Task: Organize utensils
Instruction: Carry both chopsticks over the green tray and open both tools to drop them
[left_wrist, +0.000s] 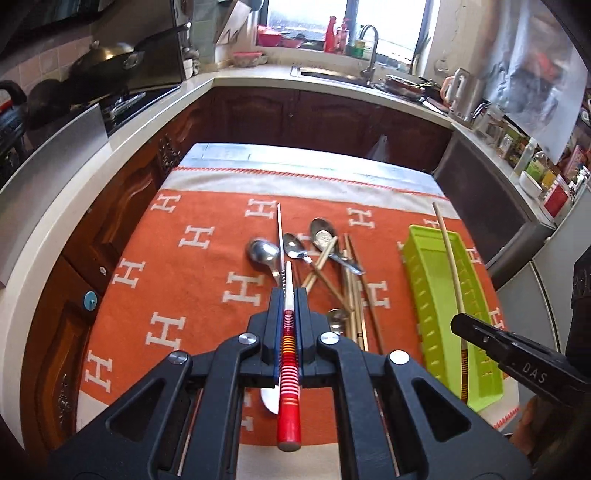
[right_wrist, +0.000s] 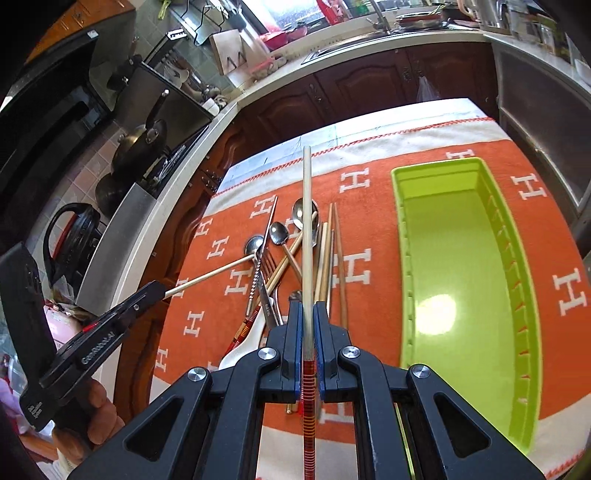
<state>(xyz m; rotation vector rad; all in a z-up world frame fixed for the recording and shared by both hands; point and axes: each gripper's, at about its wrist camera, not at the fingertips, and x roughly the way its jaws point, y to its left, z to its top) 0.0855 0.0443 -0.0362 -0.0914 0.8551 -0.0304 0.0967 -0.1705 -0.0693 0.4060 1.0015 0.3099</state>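
tabletop with orange H-patterned cloth (right_wrist: 424, 236) | empty lime-green plastic tray (right_wrist: 461, 280) right of it | utensil pile (right_wrist: 295, 251) mid-cloth | left tool (left_wrist: 289, 295), right tool (right_wrist: 307, 308) each clamp one red-banded chopstick (left_wrist: 287, 354), (right_wrist: 306, 221) | risk: long stick pivots, slips, snags pile or tray rim

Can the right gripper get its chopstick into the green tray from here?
Probably yes. The right gripper is shut on a chopstick, the green tray lies open and empty just to its right, and nothing stands between them.
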